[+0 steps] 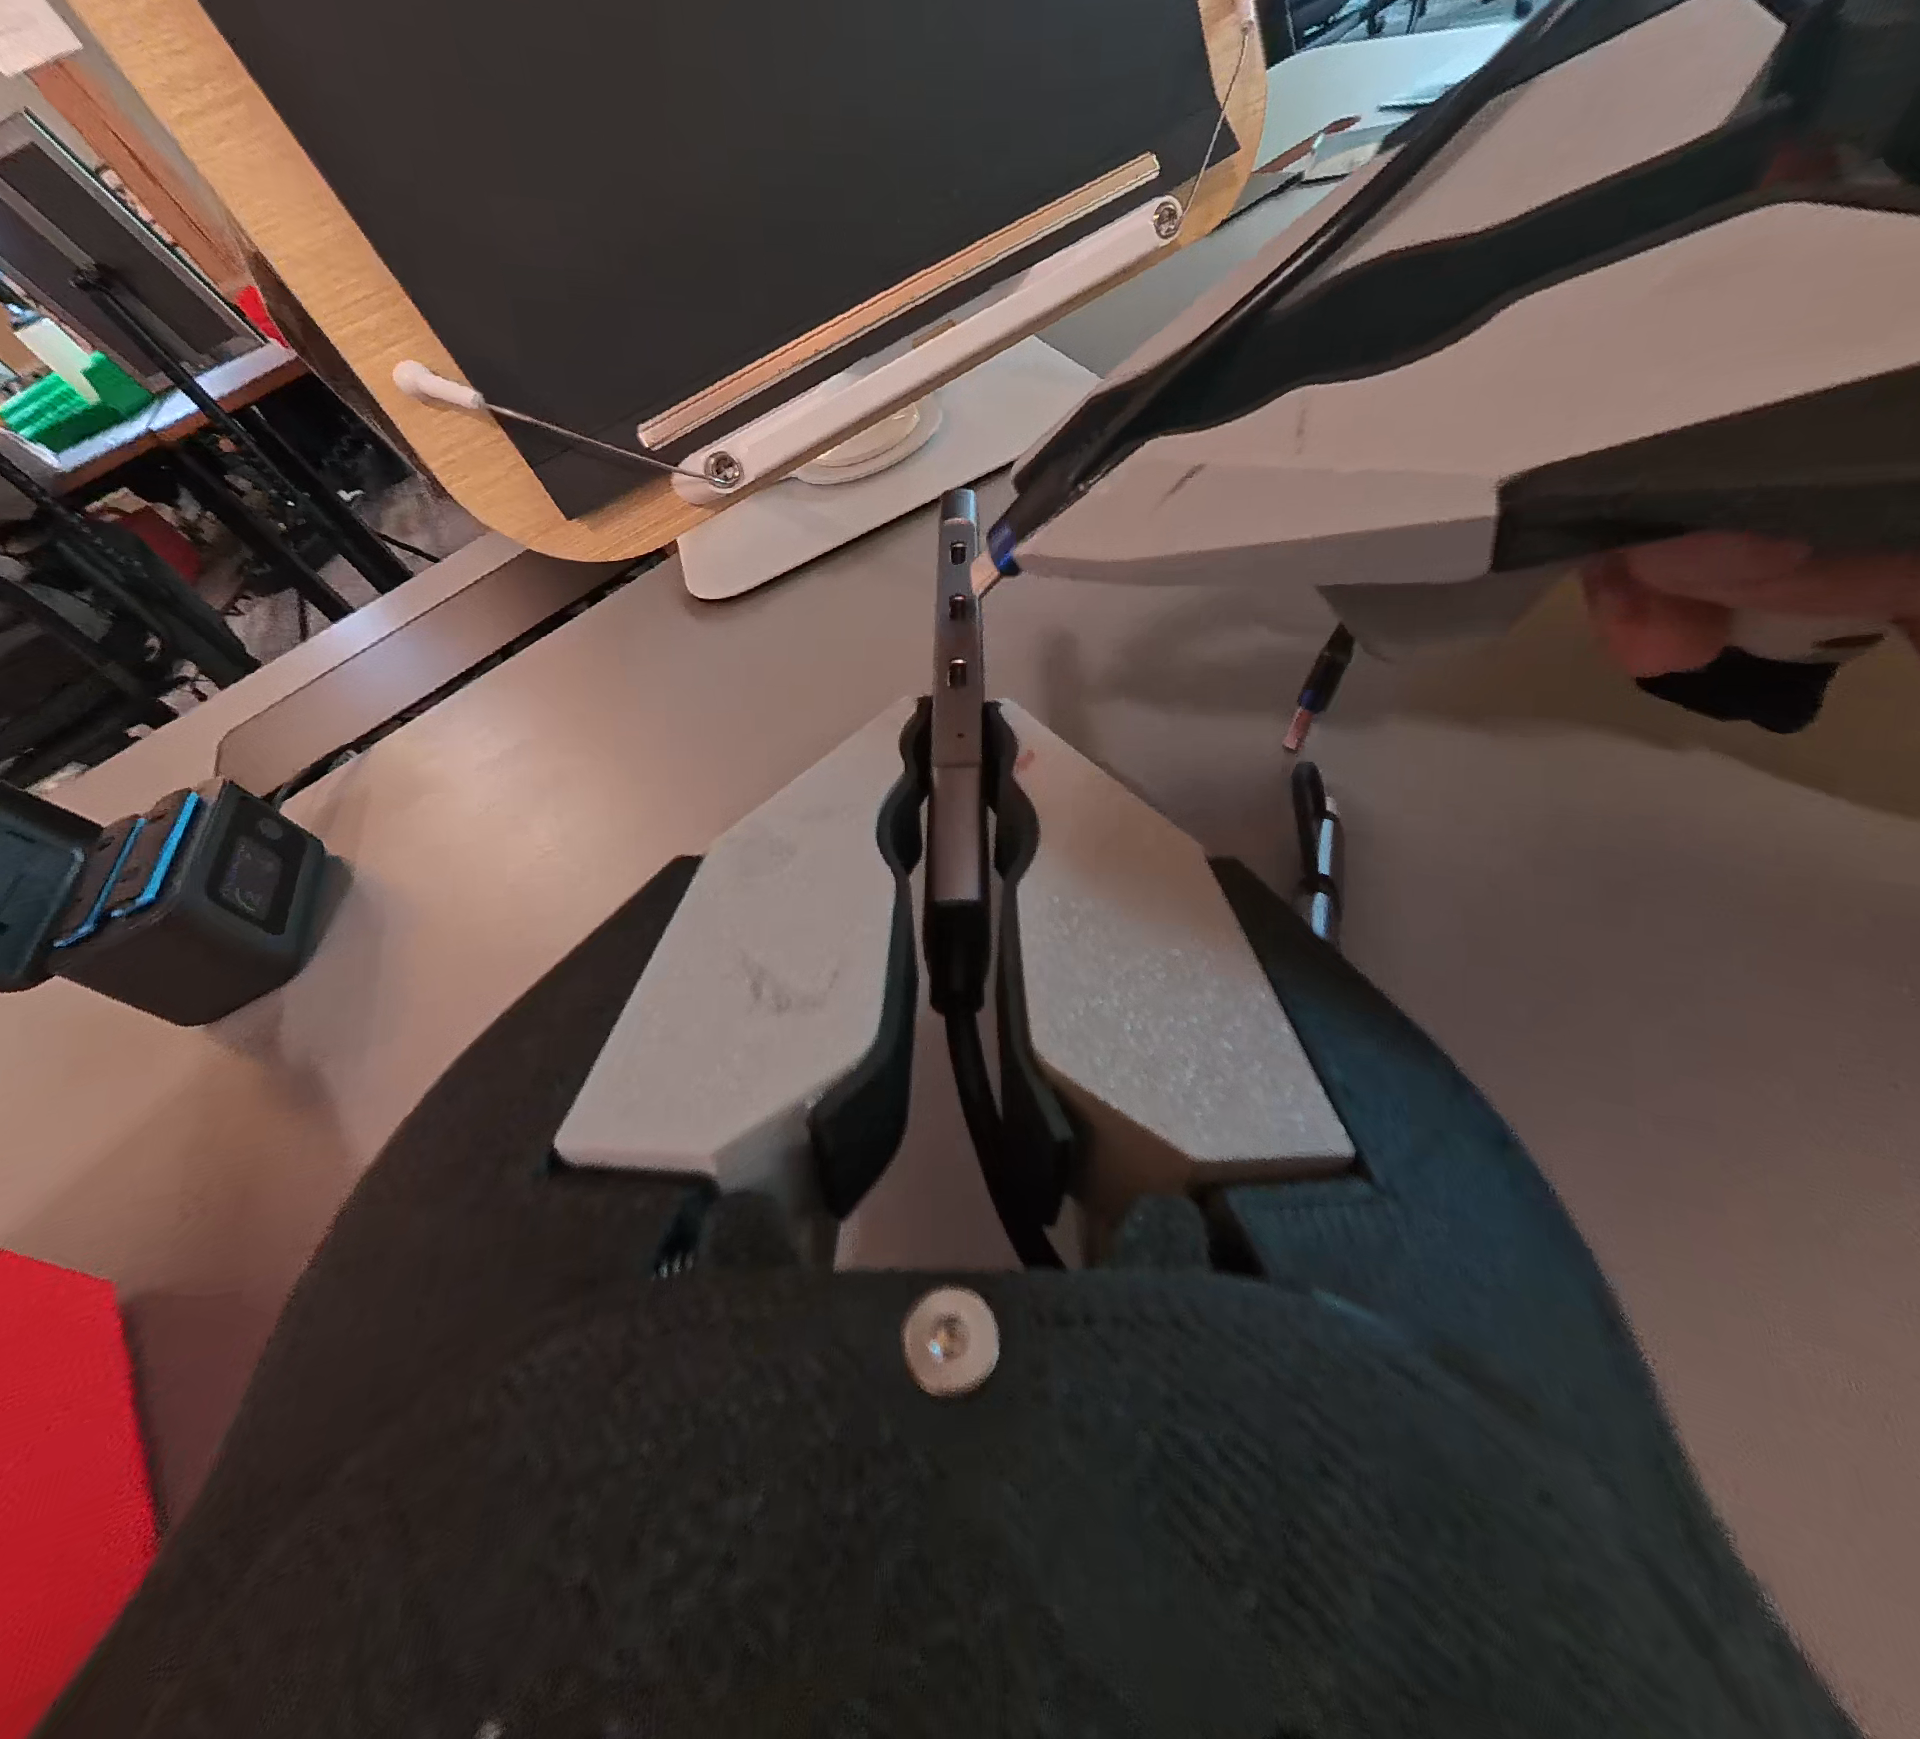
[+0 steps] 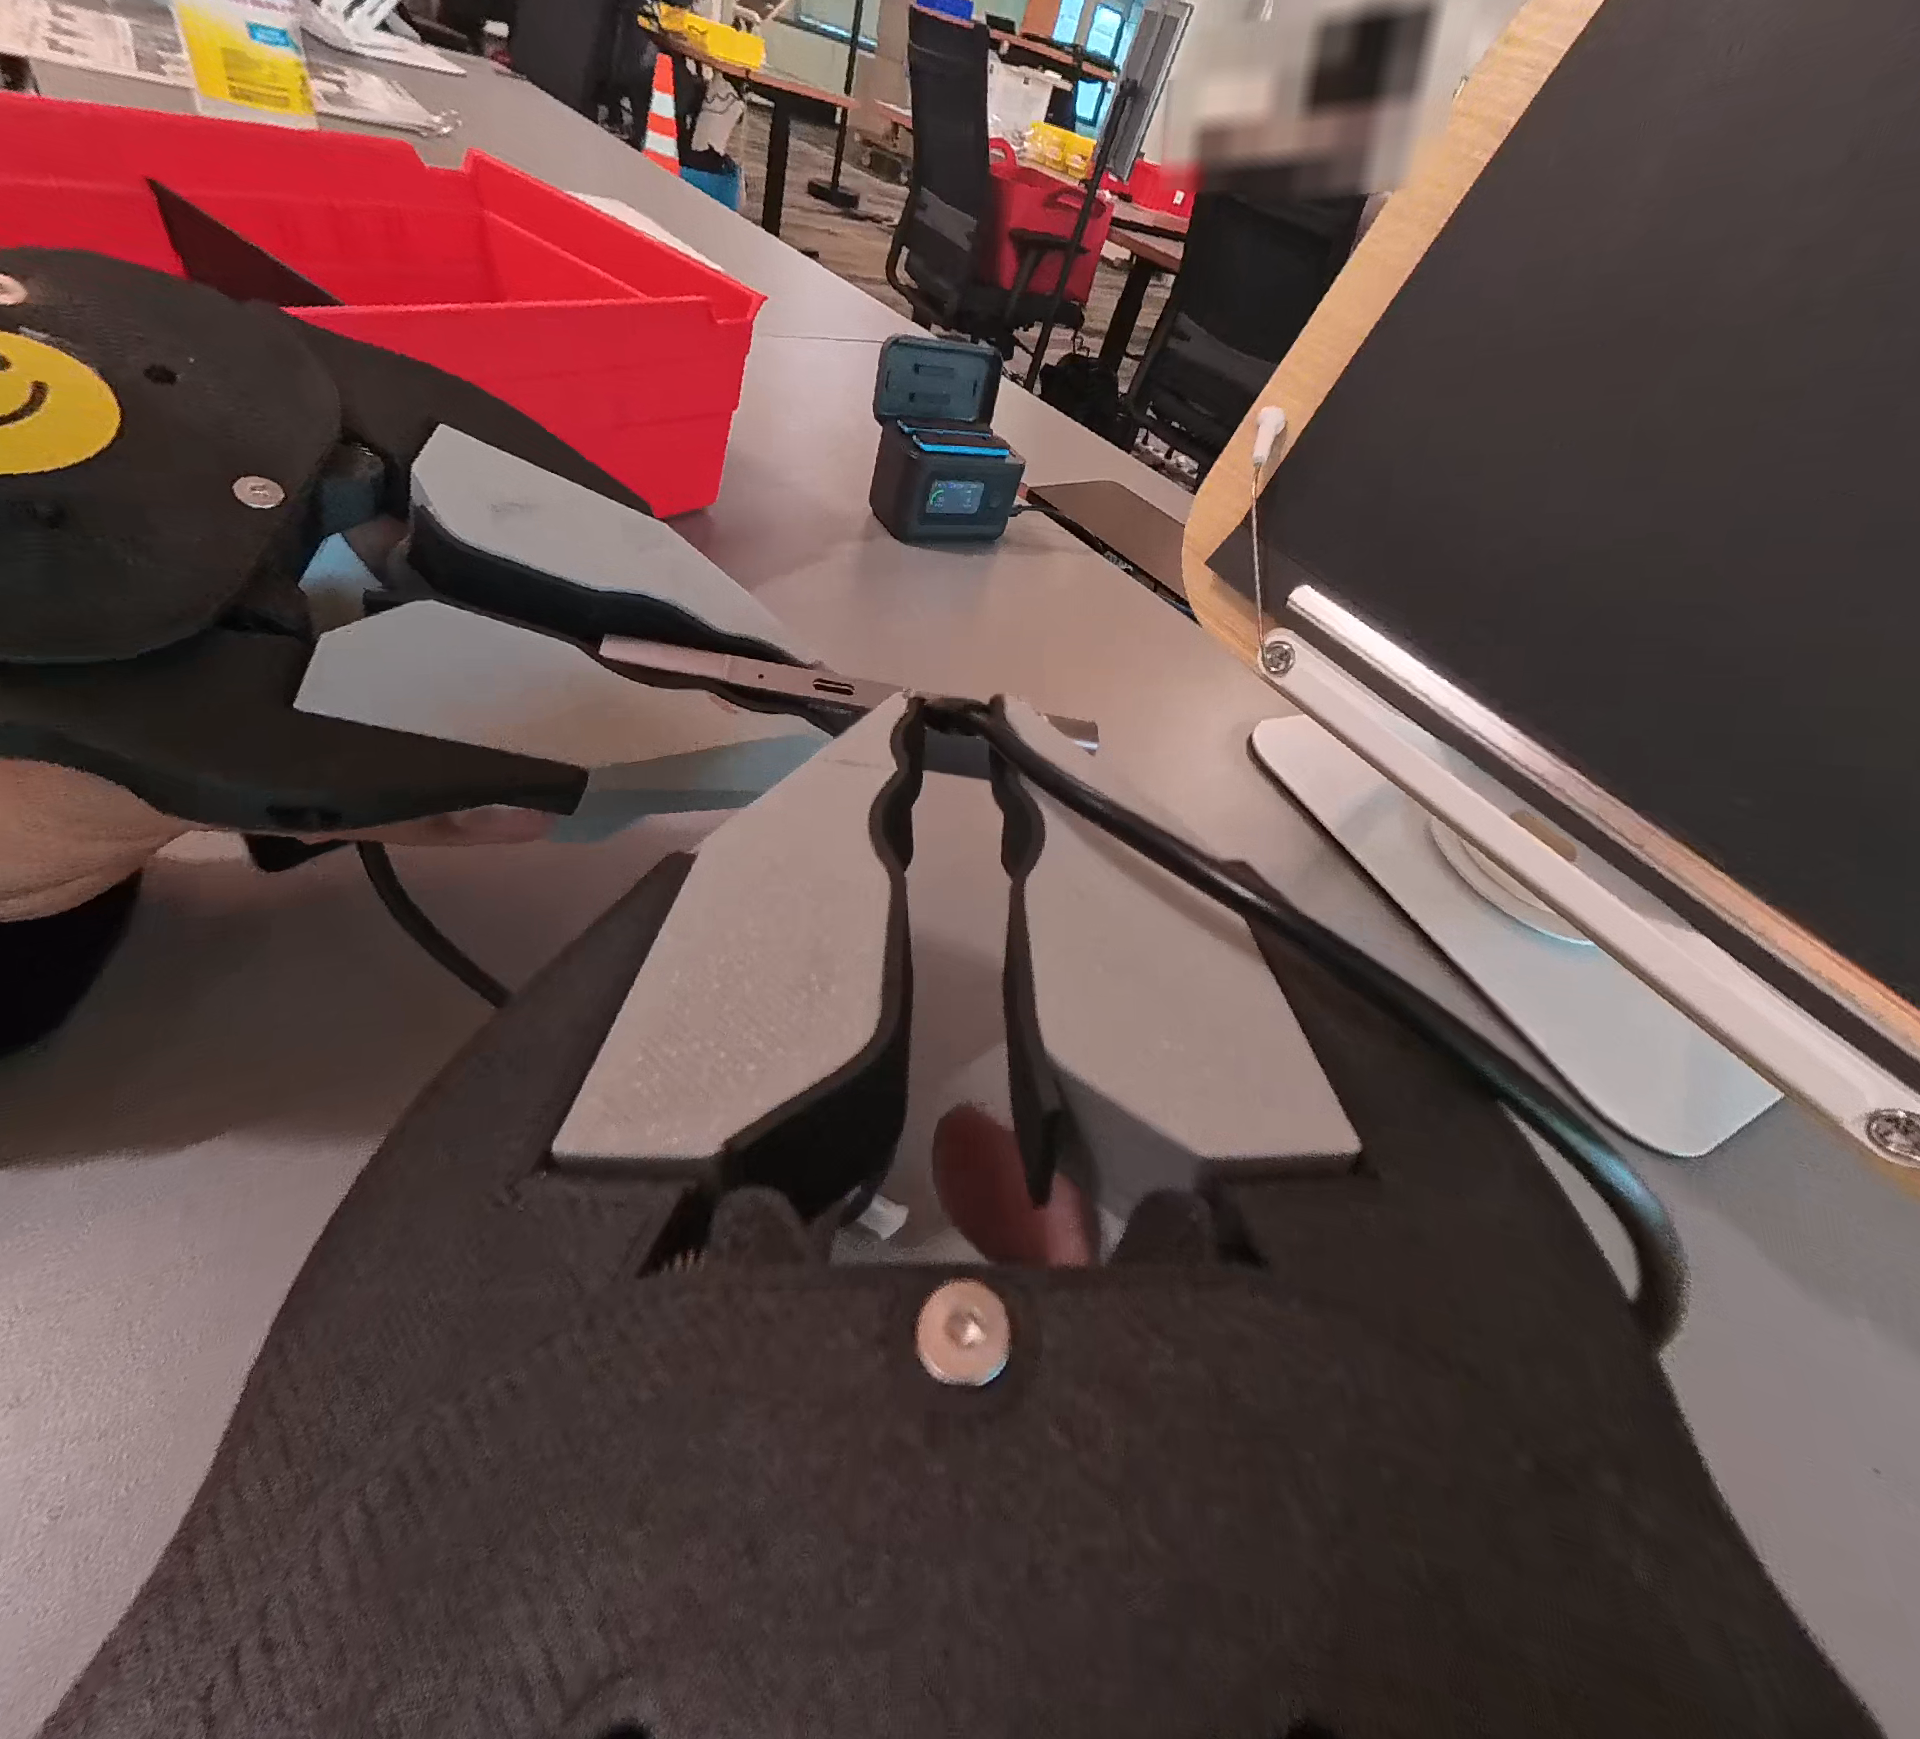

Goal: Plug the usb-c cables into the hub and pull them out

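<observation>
My left gripper (image 1: 958, 723) is shut on the grey USB hub (image 1: 956, 609) and holds it edge-on above the table, its row of ports facing right. The hub's own black cable (image 1: 977, 1097) hangs back between the fingers. My right gripper (image 1: 1023, 536) comes in from the right, shut on a black USB-C cable plug (image 1: 1000, 546) with a blue ring. The plug's tip touches the hub's port side; I cannot tell how deep it sits. In the right wrist view my right gripper (image 2: 951, 715) pinches the plug against the hub (image 2: 727, 663), and its cable (image 2: 1247, 889) trails right.
Two more cable plugs (image 1: 1314, 681) (image 1: 1317, 858) lie on the grey table (image 1: 1558, 962) to the right. A wood-edged black board on a white stand (image 1: 852, 484) stands behind. A red bin (image 2: 499, 307) and a black charger case (image 2: 940, 453) are to the left. My two grippers' fingertips are within a few centimetres of each other.
</observation>
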The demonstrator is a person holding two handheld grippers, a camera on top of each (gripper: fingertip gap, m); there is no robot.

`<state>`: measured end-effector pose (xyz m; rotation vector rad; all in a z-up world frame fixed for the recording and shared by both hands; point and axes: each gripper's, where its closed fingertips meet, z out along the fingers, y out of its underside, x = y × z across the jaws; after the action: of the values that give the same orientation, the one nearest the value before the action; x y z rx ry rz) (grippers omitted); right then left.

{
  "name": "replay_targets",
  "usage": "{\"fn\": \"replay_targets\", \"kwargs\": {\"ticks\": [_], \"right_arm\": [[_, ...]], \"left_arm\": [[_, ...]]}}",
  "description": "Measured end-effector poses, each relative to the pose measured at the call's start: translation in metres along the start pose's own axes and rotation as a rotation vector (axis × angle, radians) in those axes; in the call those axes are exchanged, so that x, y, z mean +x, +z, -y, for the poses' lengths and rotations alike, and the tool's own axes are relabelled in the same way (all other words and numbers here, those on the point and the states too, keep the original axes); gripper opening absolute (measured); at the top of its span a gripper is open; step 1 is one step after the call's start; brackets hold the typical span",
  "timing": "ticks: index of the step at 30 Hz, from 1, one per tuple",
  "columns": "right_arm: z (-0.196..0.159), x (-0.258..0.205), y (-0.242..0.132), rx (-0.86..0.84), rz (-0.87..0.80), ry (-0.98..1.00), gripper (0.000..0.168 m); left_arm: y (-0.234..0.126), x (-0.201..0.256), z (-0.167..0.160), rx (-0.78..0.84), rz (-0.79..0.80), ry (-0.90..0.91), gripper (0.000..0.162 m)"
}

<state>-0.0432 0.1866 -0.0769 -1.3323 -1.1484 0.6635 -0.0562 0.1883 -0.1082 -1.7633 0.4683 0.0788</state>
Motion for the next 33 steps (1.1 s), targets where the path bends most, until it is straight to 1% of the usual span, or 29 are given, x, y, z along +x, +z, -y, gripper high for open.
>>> {"fn": "replay_targets", "kwargs": {"ticks": [3,6,13,20,26,33], "right_arm": [[0.001,-0.002,-0.001,-0.018,0.017,0.049,0.009],[0.003,0.001,-0.004,-0.021,-0.002,0.062,0.009],[0.004,0.0,-0.006,-0.026,0.016,0.094,0.009],[0.005,-0.004,-0.007,-0.034,0.028,0.072,0.009],[0.012,-0.008,-0.009,-0.004,0.029,0.037,0.008],[0.012,-0.006,-0.01,-0.001,0.015,0.032,0.008]], "left_arm": [[0.0,0.001,0.001,0.001,0.026,0.066,0.006],[0.0,0.002,0.003,0.008,0.043,0.121,0.006],[0.0,0.003,0.008,0.035,0.11,0.273,0.007],[-0.005,-0.007,0.013,0.058,0.171,0.354,0.007],[-0.006,-0.011,0.011,0.045,0.19,0.386,0.006],[-0.005,-0.008,0.013,0.055,0.203,0.43,0.007]]}}
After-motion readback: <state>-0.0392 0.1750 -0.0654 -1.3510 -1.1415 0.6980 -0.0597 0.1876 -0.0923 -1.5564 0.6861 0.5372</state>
